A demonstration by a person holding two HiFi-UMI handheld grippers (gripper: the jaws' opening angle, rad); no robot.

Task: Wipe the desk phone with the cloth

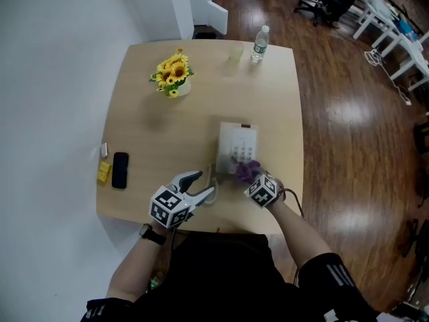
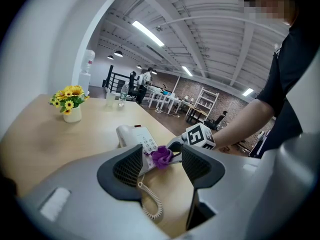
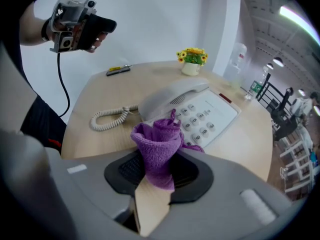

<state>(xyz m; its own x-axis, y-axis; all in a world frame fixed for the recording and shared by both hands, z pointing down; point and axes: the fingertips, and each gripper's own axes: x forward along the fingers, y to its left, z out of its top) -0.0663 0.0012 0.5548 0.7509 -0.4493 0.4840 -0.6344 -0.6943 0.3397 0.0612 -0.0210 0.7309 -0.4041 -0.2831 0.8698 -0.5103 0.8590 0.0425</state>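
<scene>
The white desk phone [image 1: 236, 146] lies near the table's front right, handset [image 3: 170, 98] on its left side and coiled cord [image 3: 107, 117] trailing toward me. My right gripper [image 1: 251, 176] is shut on the purple cloth [image 3: 159, 148], which touches the keypad's near edge [image 1: 244, 171]. My left gripper [image 1: 203, 185] stands open just left of the phone's front corner, nothing between its fingers; through its jaws I see the phone [image 2: 138, 137], the cloth [image 2: 161, 156] and the right gripper [image 2: 175, 145].
A vase of sunflowers [image 1: 173, 74] stands at the far left of the wooden table [image 1: 167, 133]. A water bottle [image 1: 260, 44] and a clear cup [image 1: 235, 51] sit at the far edge. A black mobile phone [image 1: 120, 170] and a yellow item [image 1: 103, 172] lie at the left edge.
</scene>
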